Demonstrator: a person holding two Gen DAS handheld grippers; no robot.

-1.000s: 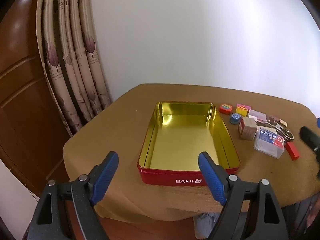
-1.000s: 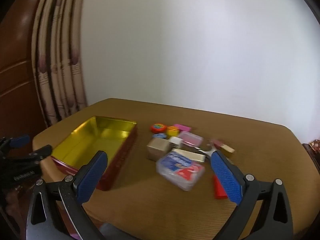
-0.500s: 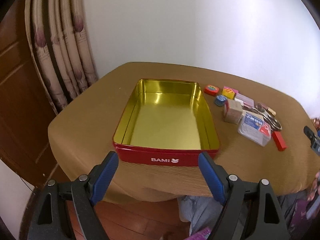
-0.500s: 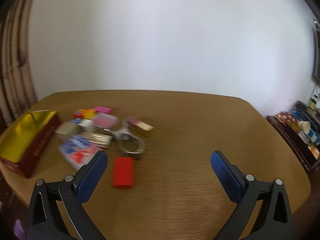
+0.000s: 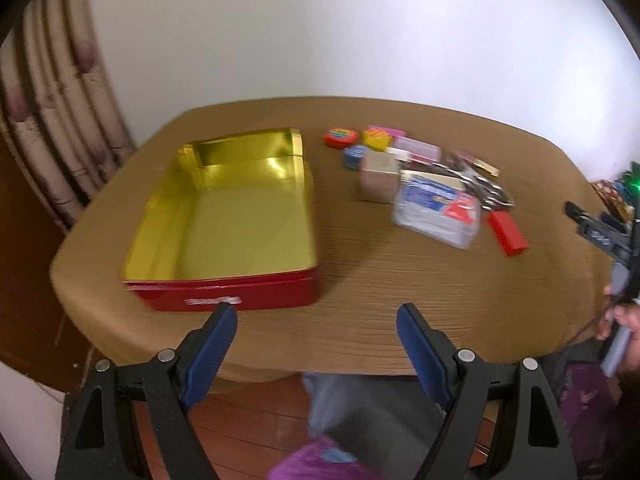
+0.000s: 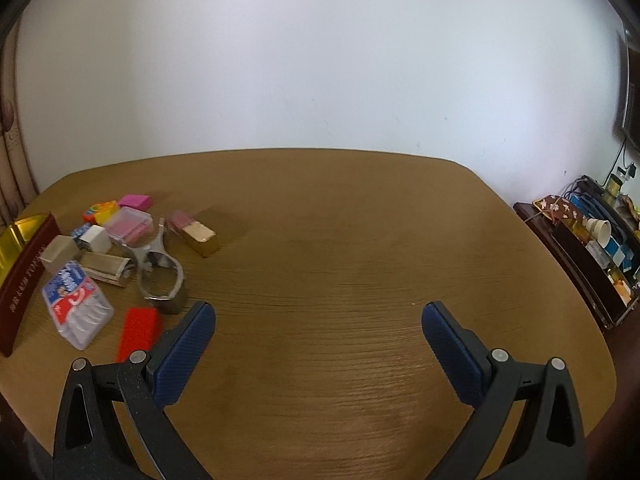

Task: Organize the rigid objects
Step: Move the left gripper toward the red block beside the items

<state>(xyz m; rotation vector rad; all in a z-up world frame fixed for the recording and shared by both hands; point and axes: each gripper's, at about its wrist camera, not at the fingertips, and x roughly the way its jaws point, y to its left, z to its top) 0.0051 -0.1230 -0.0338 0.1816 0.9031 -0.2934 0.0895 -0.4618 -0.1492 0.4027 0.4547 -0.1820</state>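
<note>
Red tin (image 5: 224,216), gold-lined, at the table's (image 6: 340,240) left edge: empty. Small items (image 5: 424,184) clustered beside it, none stowed. Left gripper (image 5: 316,332) and right gripper (image 6: 316,330): spread, unloaded.

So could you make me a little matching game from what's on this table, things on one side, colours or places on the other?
Things:
1. tin box
2. flat block
3. scissors
4. clear packet

Descriptions:
A. shiny metal, lying between the packet and the gold-wrapped bar
B. red outside, gold inside, nothing in it
C. plain red, nearest the right hand-held gripper
D. see-through, with a blue and red label

Pairs: 1-B, 2-C, 3-A, 4-D
</note>
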